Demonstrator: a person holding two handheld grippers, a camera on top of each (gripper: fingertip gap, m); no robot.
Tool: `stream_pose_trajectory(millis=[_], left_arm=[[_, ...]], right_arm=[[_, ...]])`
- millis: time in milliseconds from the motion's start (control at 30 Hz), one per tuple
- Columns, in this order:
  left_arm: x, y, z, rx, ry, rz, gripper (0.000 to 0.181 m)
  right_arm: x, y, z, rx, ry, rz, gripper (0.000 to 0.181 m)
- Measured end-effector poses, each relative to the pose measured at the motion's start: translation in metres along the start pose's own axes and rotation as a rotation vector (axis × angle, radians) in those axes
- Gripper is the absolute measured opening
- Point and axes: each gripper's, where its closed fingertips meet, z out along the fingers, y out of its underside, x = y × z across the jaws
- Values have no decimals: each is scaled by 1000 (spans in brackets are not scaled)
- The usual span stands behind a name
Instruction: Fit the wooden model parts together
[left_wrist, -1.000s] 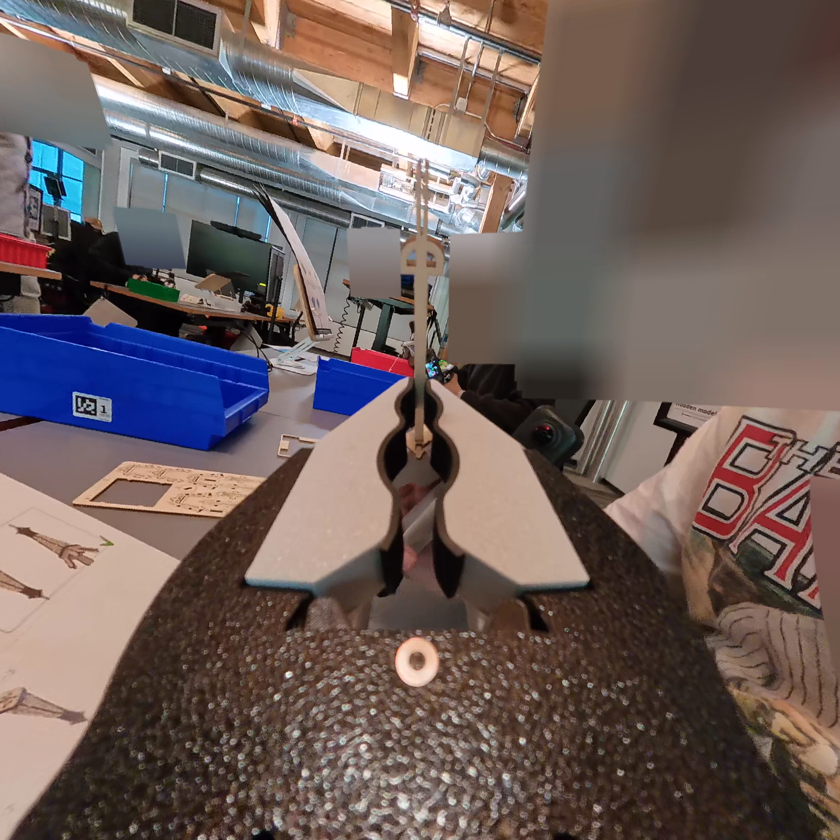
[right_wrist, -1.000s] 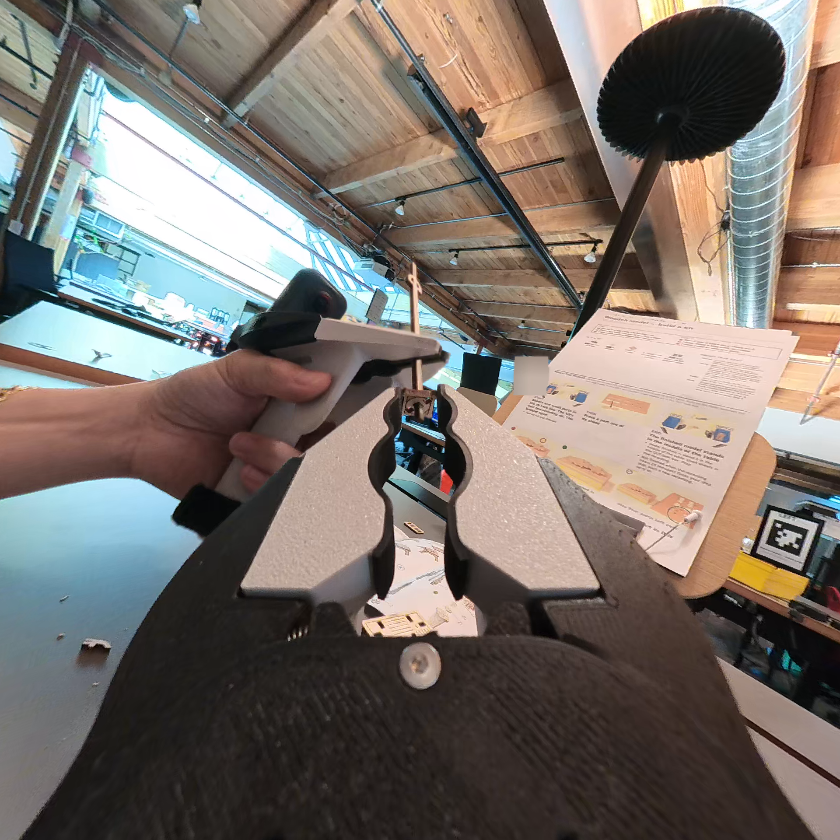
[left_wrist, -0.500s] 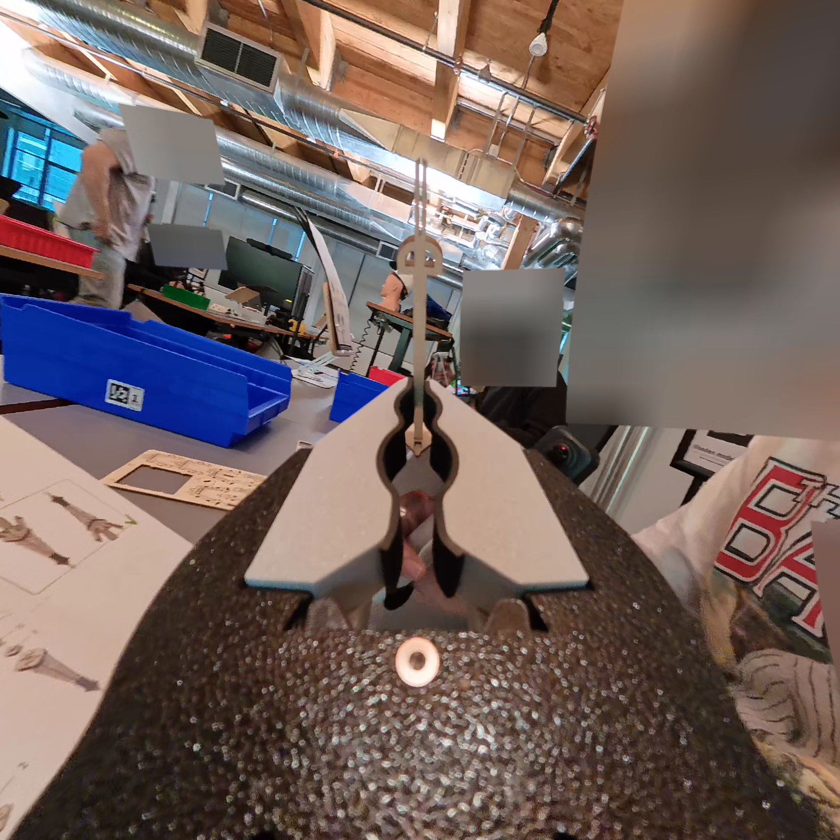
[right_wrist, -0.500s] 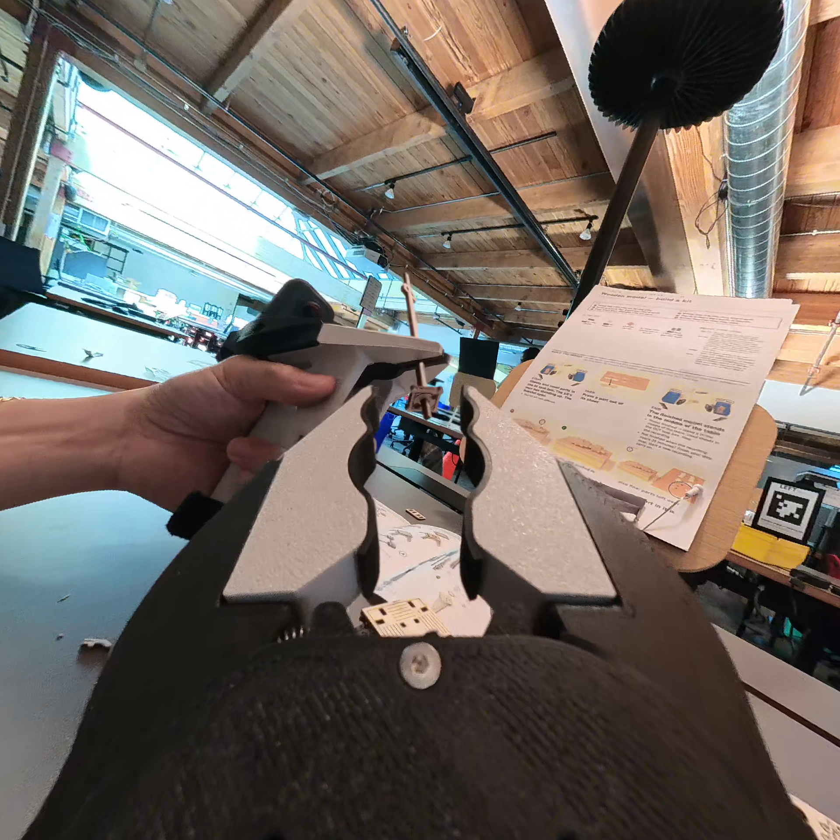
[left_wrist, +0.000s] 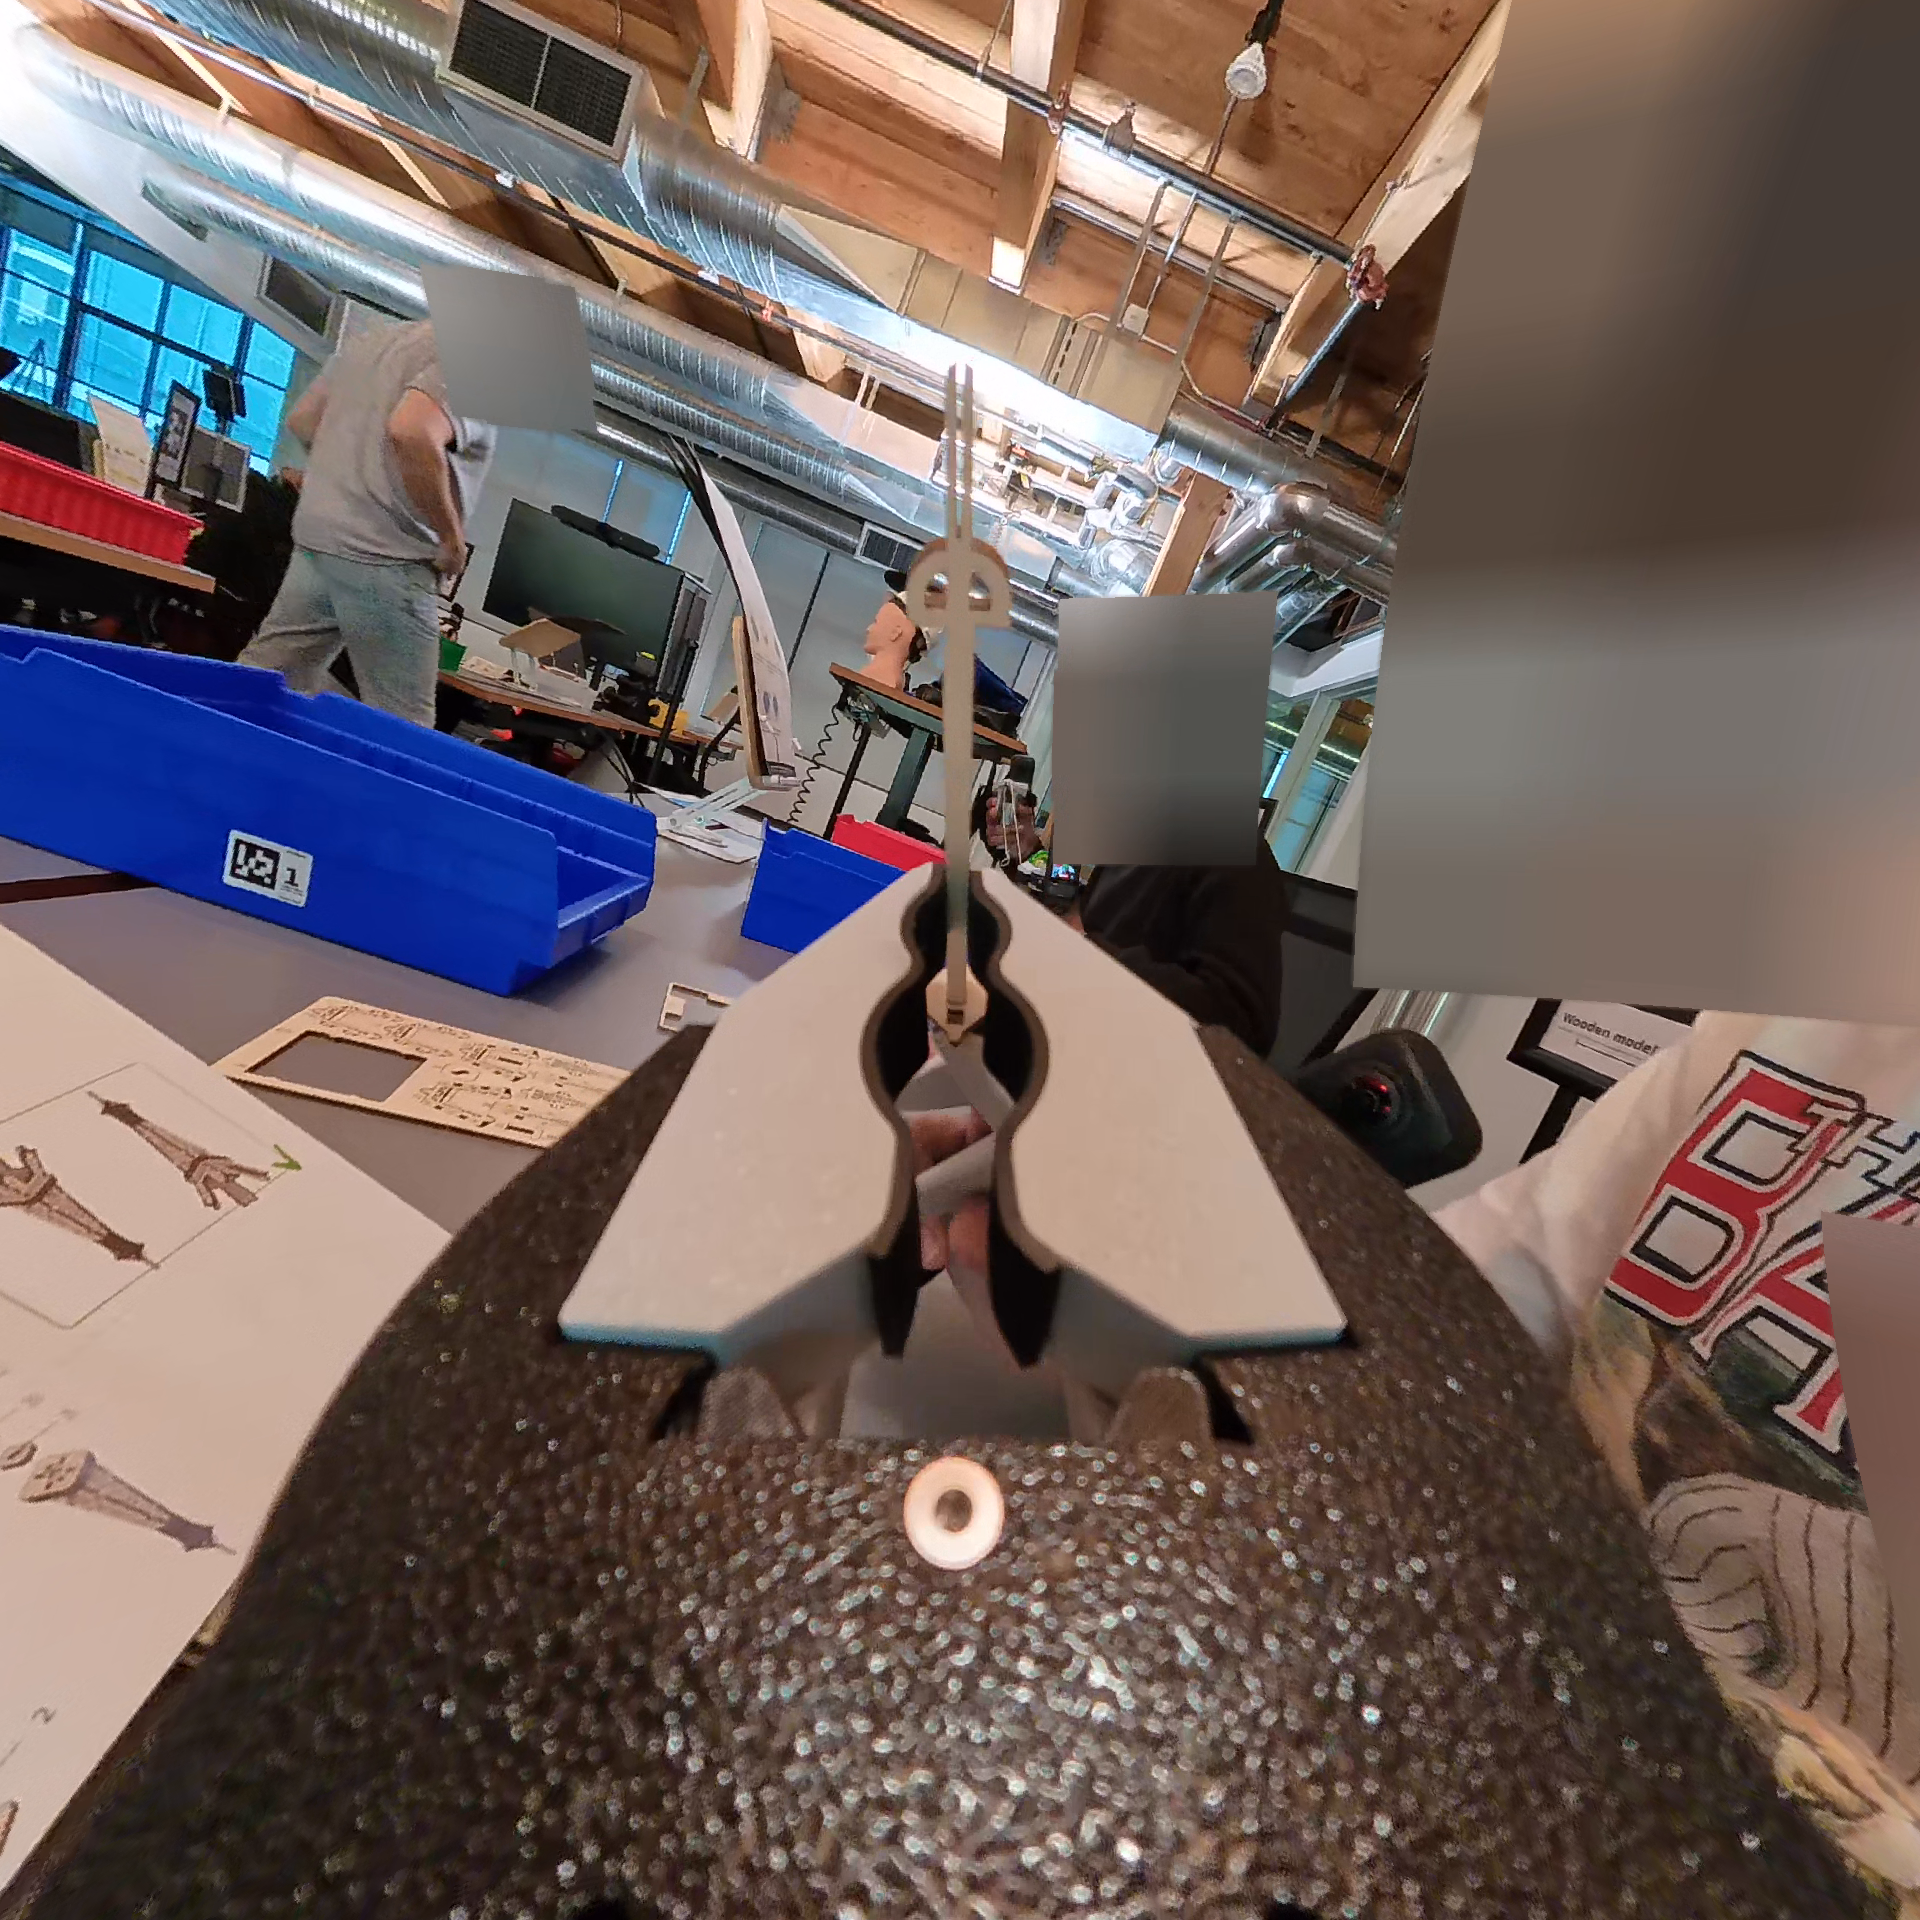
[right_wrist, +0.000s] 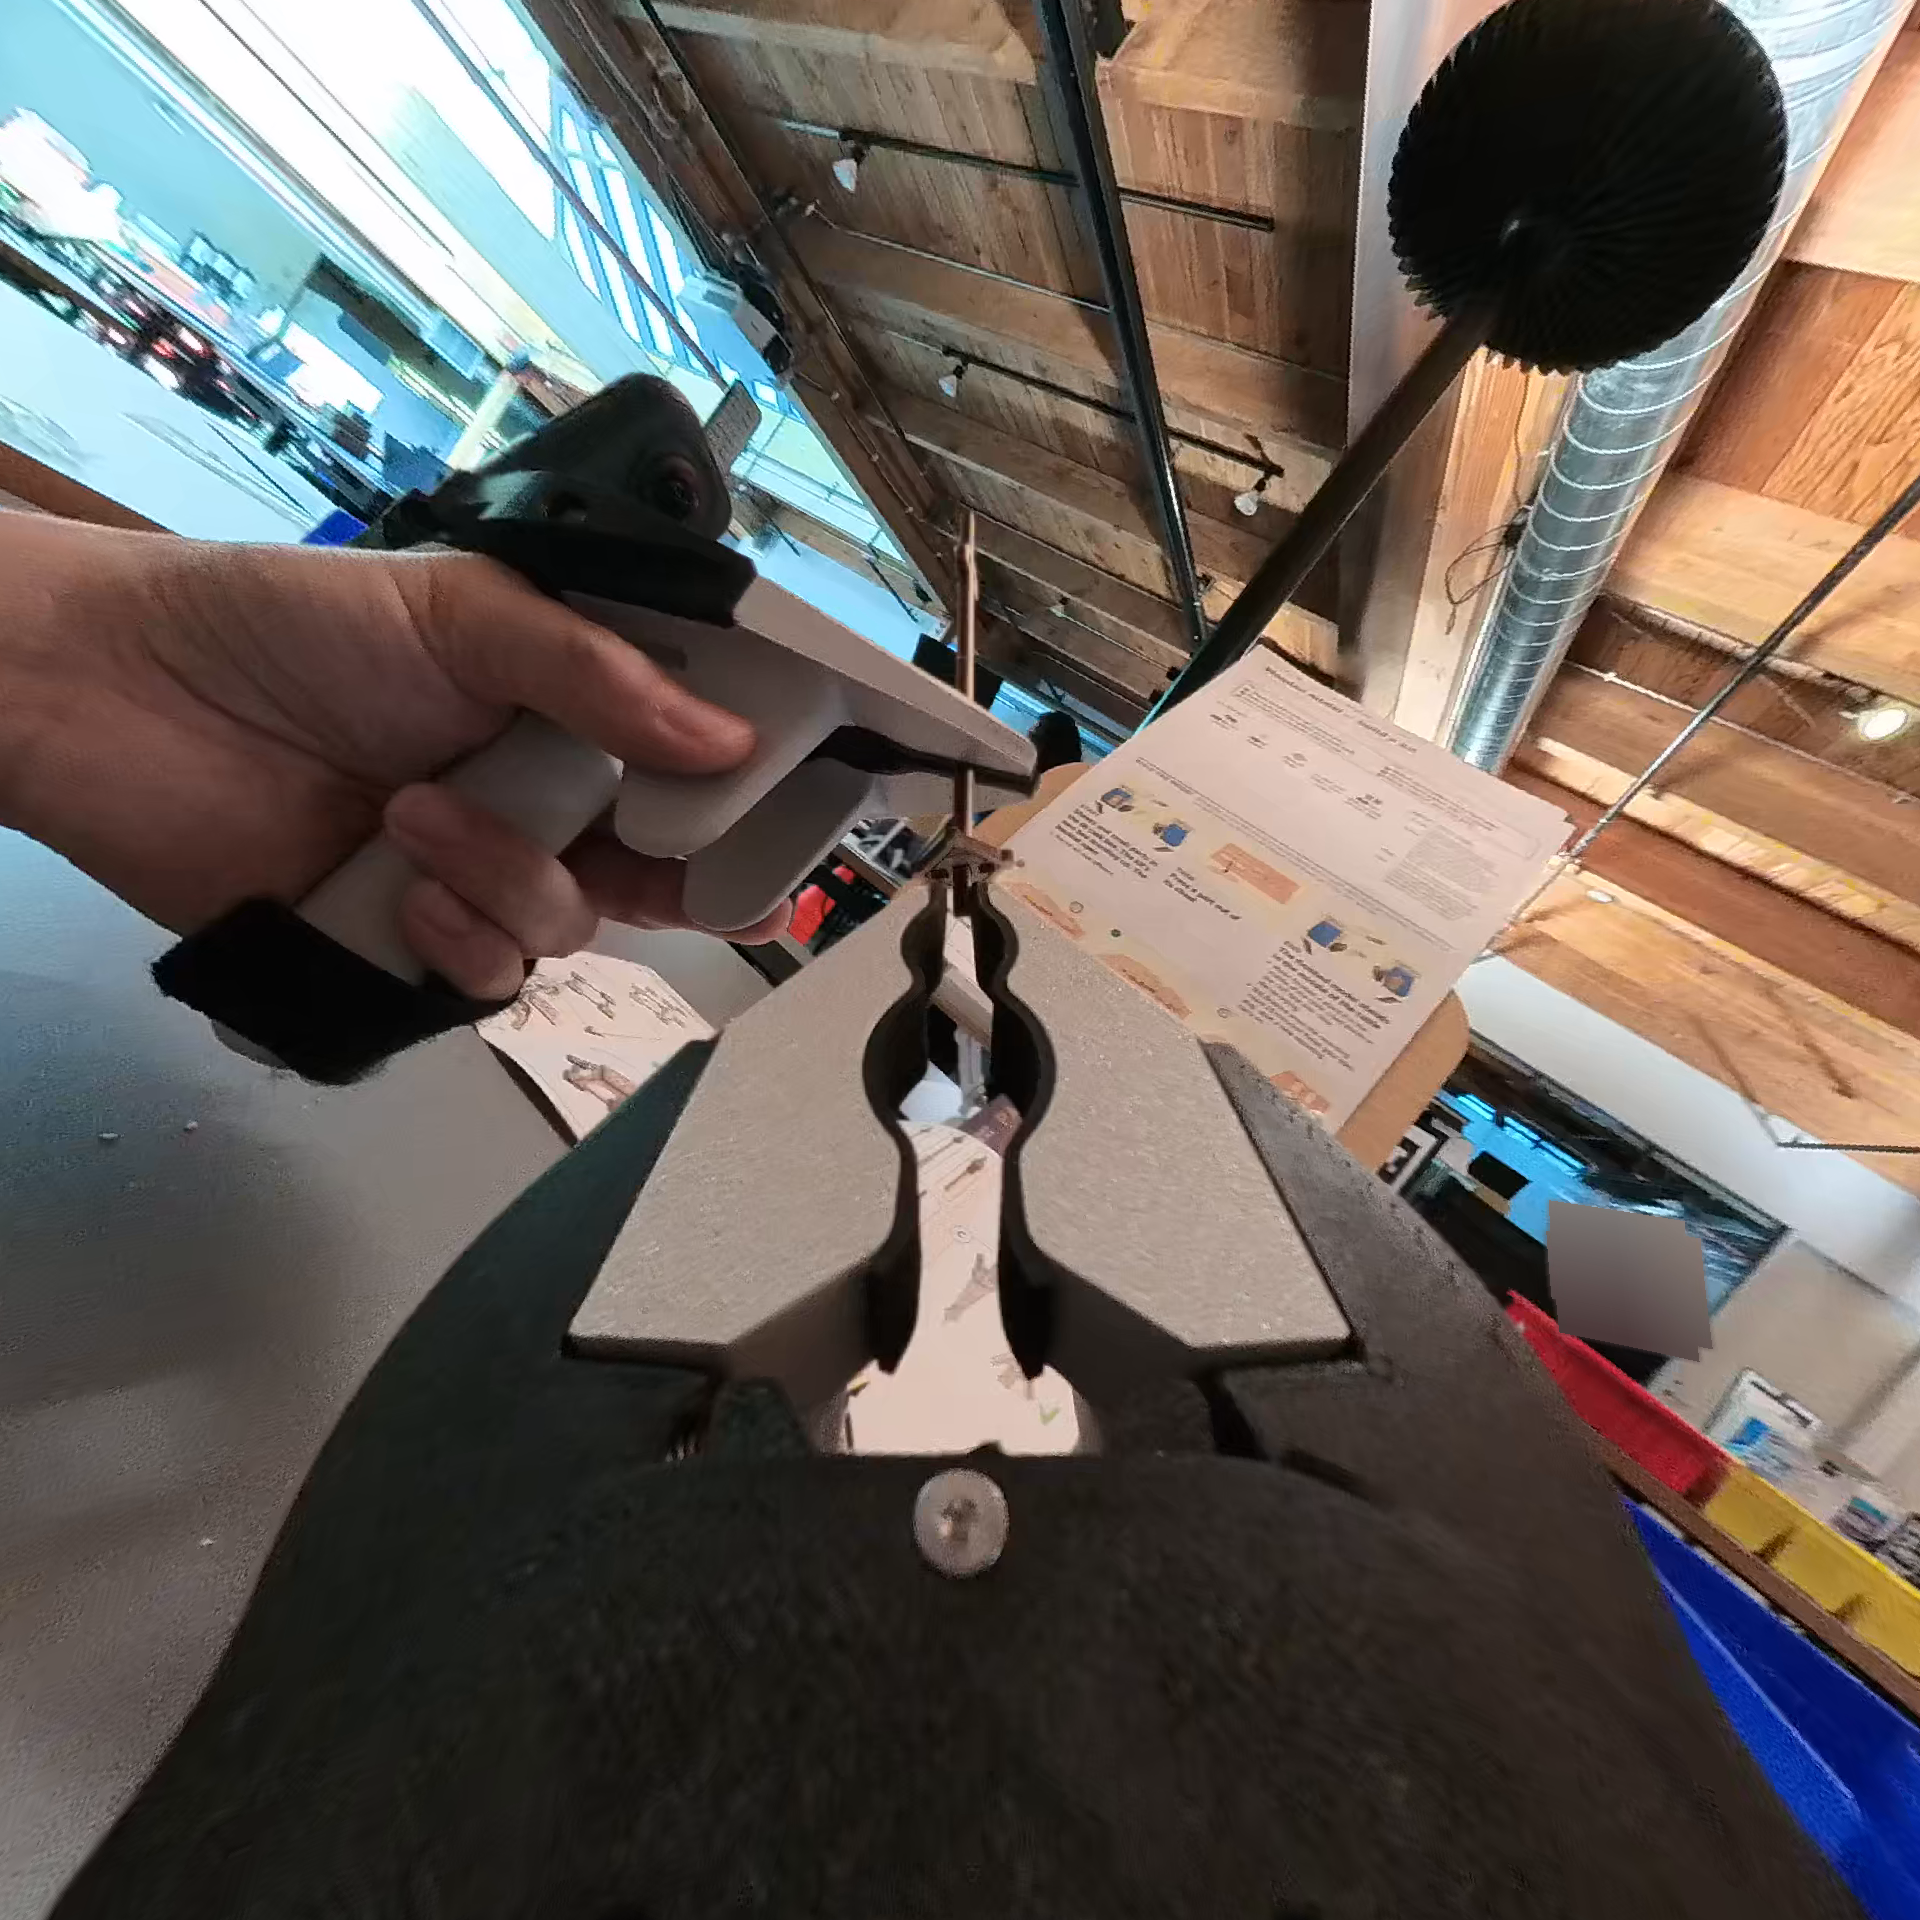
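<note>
Evidently the joining step is in hand. The left gripper (left_wrist: 956, 904) is clamped tight on a thin wooden spire (left_wrist: 961, 665), which stands upright out of its tips, held in the air above the bench (left_wrist: 187, 966). In the right wrist view the right gripper (right_wrist: 961, 904) comes up under the spire's lower end, where a small cross piece (right_wrist: 968, 858) sits. Its jaws are drawn almost together just below that piece. Whether they truly pinch it I cannot tell.

The next move probably calls for a straight push along the spire, slot kept square to tab, since wood this thin would likely snap if twisted.

As for writing, there is plenty, none of it a brand I can make out:
- a black-and-white marker tag (left_wrist: 268, 868) on the blue bin (left_wrist: 312, 727) toward the bench's far edge
- a cut-out wooden sheet (left_wrist: 416, 1070) with engraved marks, lying just before the bin
- a printed instruction sheet (left_wrist: 156, 1247) with tower drawings at the bench's left edge
- a second printed sheet (right_wrist: 1299, 862) propped on a board
</note>
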Motion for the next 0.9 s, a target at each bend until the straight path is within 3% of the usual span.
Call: stream_pose_trajectory(millis=[433,667,800,900], left_arm=[[-14,4,7,72,-89,-201,0],[-20,8,8,85,-131,-210,1],[-23,6,5,50,-179,-90,3],[-20,2,3,-2,-194,23,16]], right_arm=[[6,10,0,-108,66,-163,0],[7,16,-1,-165,69,-172,0],[6,17,2,-169,60,-157,0],[8,12,1,-132,68,-137,1]])
